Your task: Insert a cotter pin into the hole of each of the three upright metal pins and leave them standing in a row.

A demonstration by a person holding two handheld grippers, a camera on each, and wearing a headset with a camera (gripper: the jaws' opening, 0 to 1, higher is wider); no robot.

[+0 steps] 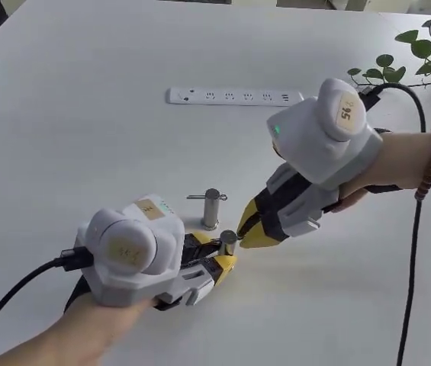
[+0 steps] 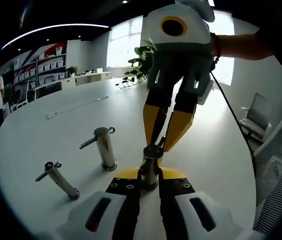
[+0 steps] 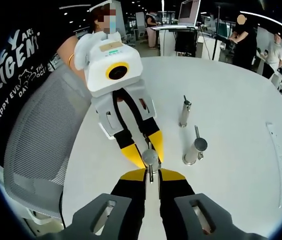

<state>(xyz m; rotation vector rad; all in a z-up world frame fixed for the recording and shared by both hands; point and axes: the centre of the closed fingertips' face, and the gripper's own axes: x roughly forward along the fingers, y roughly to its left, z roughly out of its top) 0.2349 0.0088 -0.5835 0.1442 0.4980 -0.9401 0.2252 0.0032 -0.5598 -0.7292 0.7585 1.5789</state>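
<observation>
My left gripper (image 1: 223,258) (image 2: 149,176) is shut on the shaft of an upright metal pin (image 1: 228,242) (image 2: 150,161) standing on the white table (image 1: 85,137). My right gripper (image 1: 246,229) (image 3: 151,175) comes in from the right, shut on a thin cotter pin (image 3: 151,173) whose tip sits at that pin's head (image 3: 149,157). Just behind stands a second metal pin (image 1: 211,207) (image 2: 105,147) (image 3: 195,150) with a cotter pin through its top. A third metal pin (image 2: 61,179) (image 3: 184,112), also carrying a cotter pin, stands further left.
A white power strip (image 1: 234,97) lies further back on the table. A leafy plant (image 1: 421,53) reaches in at the far right corner. Black cables (image 1: 416,229) trail from both grippers. Office chairs (image 2: 268,165) and people stand beyond the table.
</observation>
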